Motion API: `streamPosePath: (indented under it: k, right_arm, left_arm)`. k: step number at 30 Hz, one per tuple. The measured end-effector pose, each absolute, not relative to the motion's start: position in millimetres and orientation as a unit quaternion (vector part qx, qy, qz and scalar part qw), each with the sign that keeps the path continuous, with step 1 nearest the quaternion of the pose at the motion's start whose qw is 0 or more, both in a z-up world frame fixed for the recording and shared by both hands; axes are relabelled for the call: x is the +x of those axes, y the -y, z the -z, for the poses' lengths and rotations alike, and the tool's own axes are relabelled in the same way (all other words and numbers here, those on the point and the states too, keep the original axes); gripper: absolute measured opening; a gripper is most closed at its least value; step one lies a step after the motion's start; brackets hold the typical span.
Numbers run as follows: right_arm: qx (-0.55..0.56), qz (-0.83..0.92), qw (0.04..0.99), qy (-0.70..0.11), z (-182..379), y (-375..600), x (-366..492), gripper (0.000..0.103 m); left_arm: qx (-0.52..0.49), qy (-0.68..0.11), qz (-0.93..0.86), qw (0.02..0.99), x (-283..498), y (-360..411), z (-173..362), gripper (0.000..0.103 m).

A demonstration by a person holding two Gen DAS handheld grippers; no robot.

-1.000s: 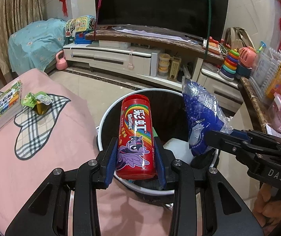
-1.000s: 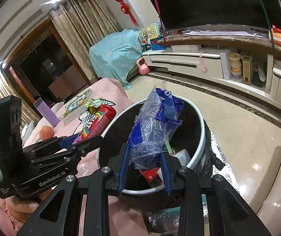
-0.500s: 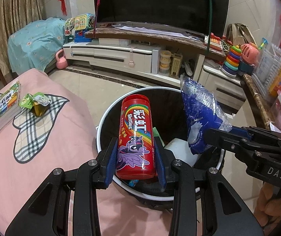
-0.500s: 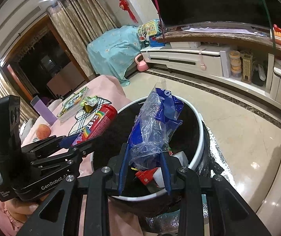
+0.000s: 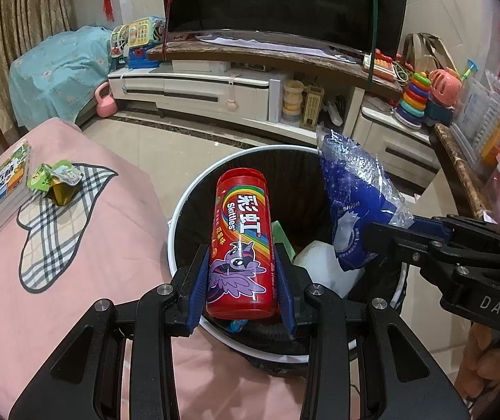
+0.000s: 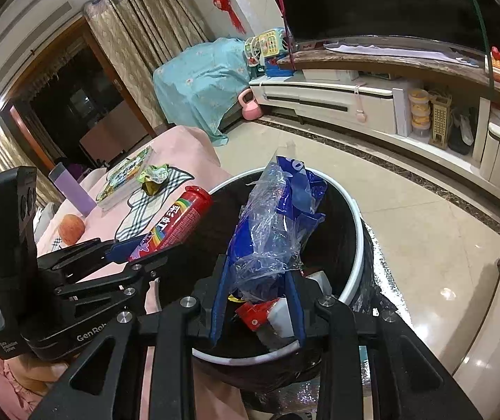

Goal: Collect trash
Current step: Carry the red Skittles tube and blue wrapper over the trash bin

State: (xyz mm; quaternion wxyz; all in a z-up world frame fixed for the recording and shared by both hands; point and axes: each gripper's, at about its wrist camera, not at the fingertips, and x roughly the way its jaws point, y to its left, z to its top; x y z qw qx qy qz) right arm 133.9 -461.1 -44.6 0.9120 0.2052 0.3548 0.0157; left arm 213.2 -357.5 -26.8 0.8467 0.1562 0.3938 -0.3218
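The left gripper clamps a red Skittles can between its blue pads, the can pointing to 12 o'clock over the trash bin. At its 3 o'clock, the right gripper pinches a crumpled blue plastic bag above the same bin's open mouth.

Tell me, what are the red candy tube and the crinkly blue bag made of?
The red candy tube looks like smooth, glossy plastic: light shines off its printed side. The blue bag looks like thin plastic film: it is crumpled, wrinkly and partly see-through.
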Motion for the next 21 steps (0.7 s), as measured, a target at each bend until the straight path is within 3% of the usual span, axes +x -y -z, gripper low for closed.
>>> streamPosePath:
  k: [21]
  right_arm:
    - [0.186, -0.017, 0.907, -0.377, 43, 459, 146, 0.032]
  left_arm:
    - [0.167, -0.403, 0.319, 0.841, 222, 362, 31, 0.034]
